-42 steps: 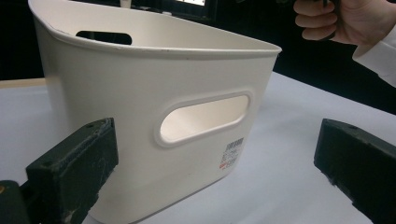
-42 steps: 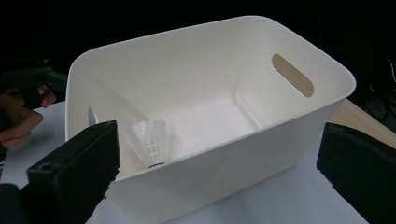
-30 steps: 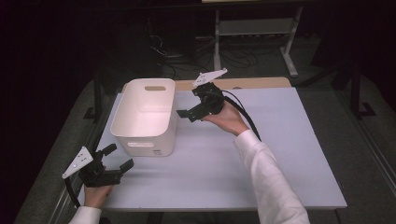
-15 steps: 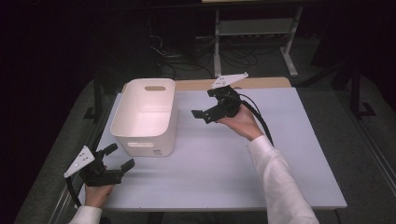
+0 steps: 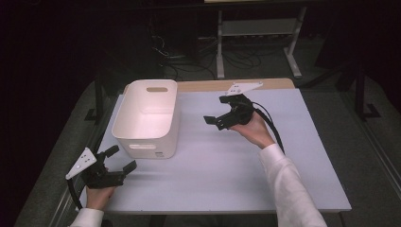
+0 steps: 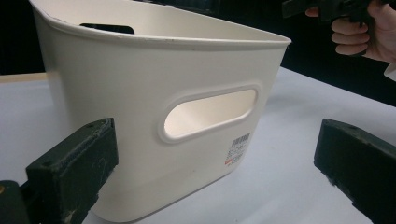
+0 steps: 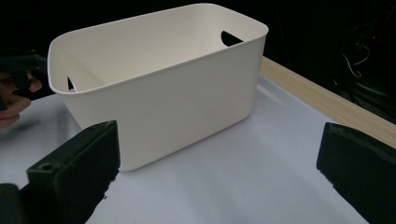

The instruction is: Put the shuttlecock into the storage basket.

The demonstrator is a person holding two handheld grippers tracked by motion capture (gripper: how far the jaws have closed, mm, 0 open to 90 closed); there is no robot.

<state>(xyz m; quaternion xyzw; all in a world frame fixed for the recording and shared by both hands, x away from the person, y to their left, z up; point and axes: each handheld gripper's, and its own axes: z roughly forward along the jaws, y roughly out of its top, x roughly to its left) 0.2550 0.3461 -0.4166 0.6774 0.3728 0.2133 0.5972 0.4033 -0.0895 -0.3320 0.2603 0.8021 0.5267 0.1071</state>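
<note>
Left tool (image 5: 116, 166) low at near table (image 5: 213, 179) corner, jaws apart, holding nothing. White bin (image 5: 146, 118) stands just past it, looks empty. Right tool (image 5: 213, 121) beside bin, jaws apart. Bin not grabbed yet.

Cream-white bin (image 5: 147, 113), plain, with a small white label (image 6: 237, 152) printed with a black barcode and a touch of red. Pale lavender-grey table (image 5: 227, 165), light wood strip (image 5: 208, 85) along the far edge. 2 black grippers, left gripper (image 5: 118, 161) and right gripper (image 5: 213, 122), each topped by a light grey plate. White sleeve (image 5: 288, 189) on the right arm. Black cable (image 5: 272, 124). Dark grey floor (image 5: 359, 161), near-black background.
</note>
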